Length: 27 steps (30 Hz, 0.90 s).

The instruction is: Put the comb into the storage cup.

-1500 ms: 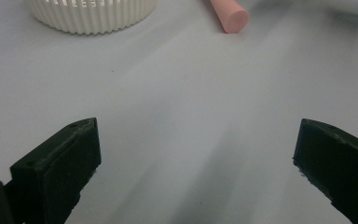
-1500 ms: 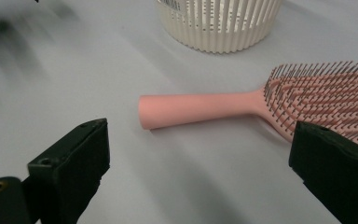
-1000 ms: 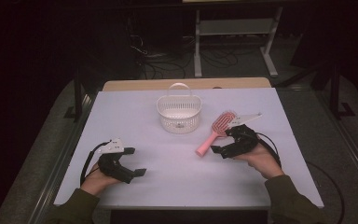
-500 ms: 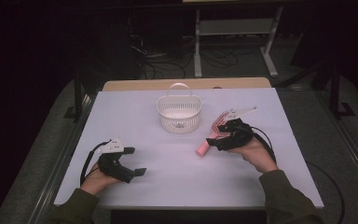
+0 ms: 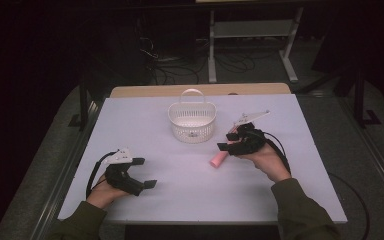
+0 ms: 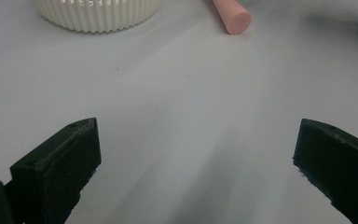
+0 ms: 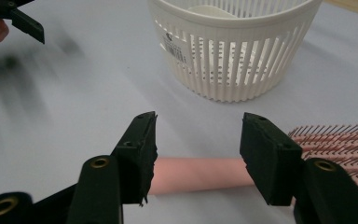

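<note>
White tabletop is slick, so the open right gripper, straddling the pink hairbrush handle beside the basket, may skid it aside when closing; the left gripper rests open.

probably a lab; floor cables, metal stand

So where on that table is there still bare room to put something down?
The widest bare patch of the pale table lies between the left gripper and the white slatted plastic basket, reaching to the far left corner. The near edge between both hands is bare too. It's crowded where the right gripper straddles the pink plastic hairbrush beside the basket.
</note>
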Tool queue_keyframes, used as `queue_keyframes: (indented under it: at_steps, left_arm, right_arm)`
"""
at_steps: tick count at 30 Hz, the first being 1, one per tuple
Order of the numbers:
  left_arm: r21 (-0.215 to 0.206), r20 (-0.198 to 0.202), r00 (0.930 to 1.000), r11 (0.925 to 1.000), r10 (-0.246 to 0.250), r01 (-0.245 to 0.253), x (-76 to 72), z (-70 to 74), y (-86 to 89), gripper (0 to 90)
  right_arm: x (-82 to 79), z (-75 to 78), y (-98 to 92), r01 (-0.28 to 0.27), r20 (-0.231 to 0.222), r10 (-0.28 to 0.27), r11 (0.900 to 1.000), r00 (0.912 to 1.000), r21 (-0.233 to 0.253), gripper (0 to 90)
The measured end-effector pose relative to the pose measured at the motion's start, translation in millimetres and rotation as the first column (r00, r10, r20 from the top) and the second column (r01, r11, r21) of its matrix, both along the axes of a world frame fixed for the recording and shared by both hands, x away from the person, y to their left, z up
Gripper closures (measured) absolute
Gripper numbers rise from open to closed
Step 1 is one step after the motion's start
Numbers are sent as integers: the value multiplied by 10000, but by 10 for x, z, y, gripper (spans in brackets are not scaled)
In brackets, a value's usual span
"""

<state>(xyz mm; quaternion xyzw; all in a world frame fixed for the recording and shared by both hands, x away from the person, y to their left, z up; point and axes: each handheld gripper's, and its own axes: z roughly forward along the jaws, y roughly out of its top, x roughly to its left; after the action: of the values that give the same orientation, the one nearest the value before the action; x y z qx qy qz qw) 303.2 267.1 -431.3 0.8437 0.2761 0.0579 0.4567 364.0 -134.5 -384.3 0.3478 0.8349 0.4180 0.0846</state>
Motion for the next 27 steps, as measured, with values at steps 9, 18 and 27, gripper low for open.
queue_keyframes:
  at_steps: [9,18,27]
  left_arm:
    - [-113,27,10000,9999,-39,39,-6,5,6,3]
    - [-84,51,10000,10000,-39,39,-7,3,4,3]
    - [-88,68,10000,10000,1,0,-11,2,13,3]
  right_arm:
    - [53,-31,76,7,16,-7,9999,10000,-127,583]
    - [101,-55,156,-93,-26,93,9999,10000,-118,738]
    - [90,-105,227,-378,-6,377,9991,9993,-168,881]
